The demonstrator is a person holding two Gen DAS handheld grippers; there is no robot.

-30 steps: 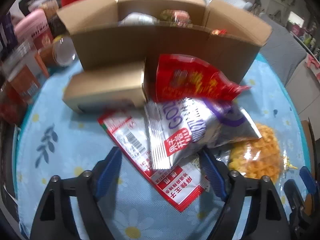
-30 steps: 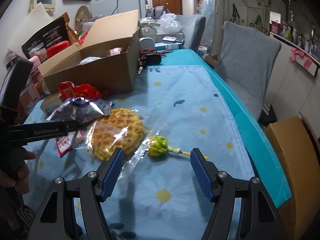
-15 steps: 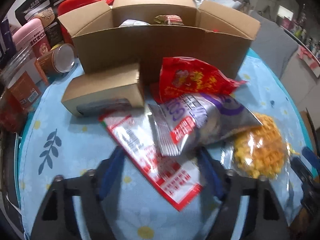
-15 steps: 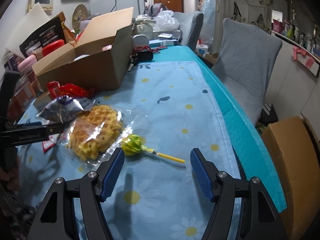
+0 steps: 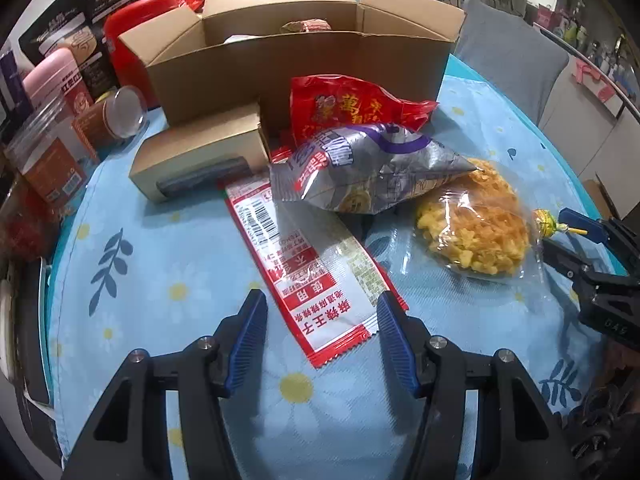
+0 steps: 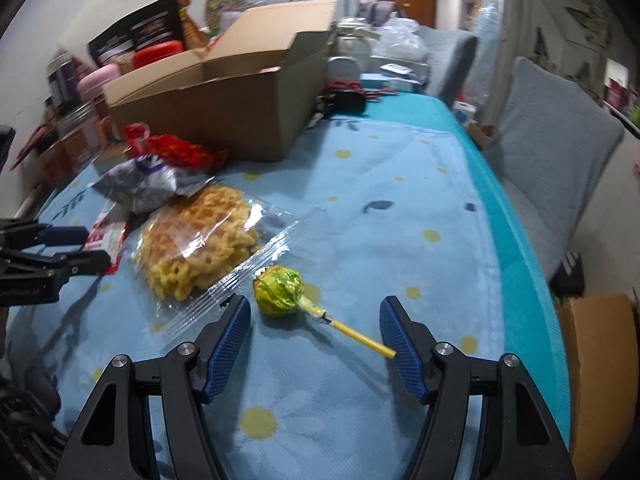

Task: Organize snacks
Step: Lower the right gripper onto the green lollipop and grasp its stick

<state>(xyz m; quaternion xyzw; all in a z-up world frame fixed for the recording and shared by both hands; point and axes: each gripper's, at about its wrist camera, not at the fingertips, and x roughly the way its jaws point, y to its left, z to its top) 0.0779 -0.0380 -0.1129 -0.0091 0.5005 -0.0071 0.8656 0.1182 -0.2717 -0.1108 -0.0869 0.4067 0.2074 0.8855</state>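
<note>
Open cardboard box [image 5: 296, 68] at far side of desk [image 5: 168, 248]; flaps up, snacks inside.
Red snack bag [image 5: 348, 110] against box front.
Silver snack bag [image 5: 368, 172] just before red one, overlapping long red-and-white sachet [image 5: 304, 264].
Bagged waffle [image 5: 472, 224] right of silver bag.
Green-wrapped lollipop [image 6: 280, 290] beside waffle bag, well right of box.
Left gripper [image 5: 322, 336]: jaws just been closing, part open, straddling sachet's near end, not pressing.
Right gripper [image 6: 314, 338]: part open around lollipop, holding nothing.
</note>
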